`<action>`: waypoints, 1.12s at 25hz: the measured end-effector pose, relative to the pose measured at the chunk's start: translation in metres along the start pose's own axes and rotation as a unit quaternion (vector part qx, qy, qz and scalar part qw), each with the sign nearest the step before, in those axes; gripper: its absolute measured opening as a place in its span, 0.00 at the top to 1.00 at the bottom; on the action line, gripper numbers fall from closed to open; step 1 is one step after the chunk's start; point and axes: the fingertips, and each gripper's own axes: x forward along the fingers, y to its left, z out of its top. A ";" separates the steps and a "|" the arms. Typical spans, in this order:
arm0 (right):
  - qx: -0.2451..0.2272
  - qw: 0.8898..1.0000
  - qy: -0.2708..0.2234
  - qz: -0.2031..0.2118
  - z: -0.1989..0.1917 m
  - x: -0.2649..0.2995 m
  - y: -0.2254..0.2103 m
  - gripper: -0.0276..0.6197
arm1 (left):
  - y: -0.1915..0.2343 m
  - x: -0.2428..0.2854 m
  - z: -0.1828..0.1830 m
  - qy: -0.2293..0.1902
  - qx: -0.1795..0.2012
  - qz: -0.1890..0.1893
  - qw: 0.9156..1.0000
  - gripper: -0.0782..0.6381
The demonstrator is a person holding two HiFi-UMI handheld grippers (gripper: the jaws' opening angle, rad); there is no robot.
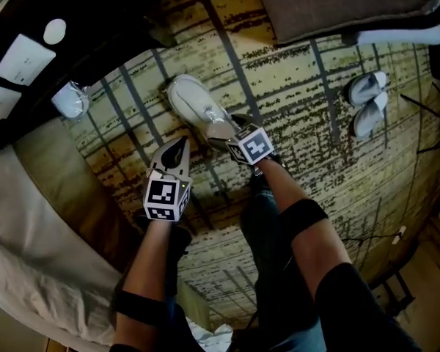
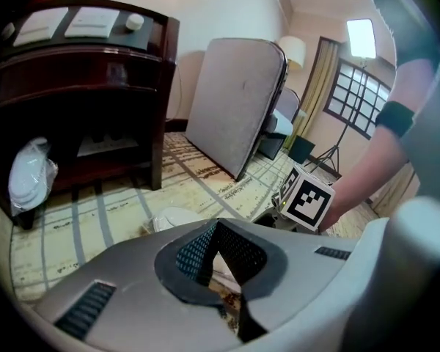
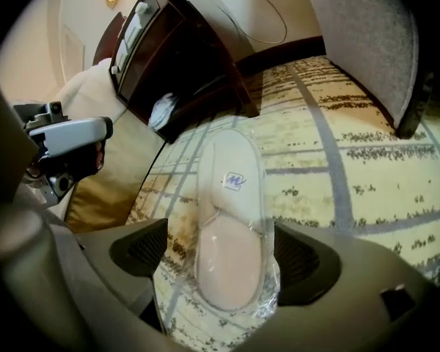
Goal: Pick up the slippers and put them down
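Head view: the left gripper (image 1: 177, 151) and the right gripper (image 1: 221, 127) hang low over a patterned carpet (image 1: 308, 145), where the plastic-wrapped slippers (image 1: 193, 100) lie at the right gripper's tip. Left gripper view: its jaws are clenched together with nothing between them. Right gripper view: its jaws stand released and wide, and the wrapped slippers lie on the carpet between them, ungripped.

A cream carpet (image 1: 308, 123) with grey stripes covers the floor. A dark wooden cabinet (image 2: 81, 86) stands next to the bed (image 1: 29, 218). A grey padded panel (image 2: 238, 101) stands on the carpet, with a shaded lamp (image 2: 293, 50) behind it near the gridded window (image 2: 356, 97).
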 end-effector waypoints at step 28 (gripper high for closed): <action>0.024 0.994 -0.039 0.102 -0.005 0.031 0.007 0.62 | 0.041 0.025 -0.045 -0.003 -0.019 0.017 1.000 0.88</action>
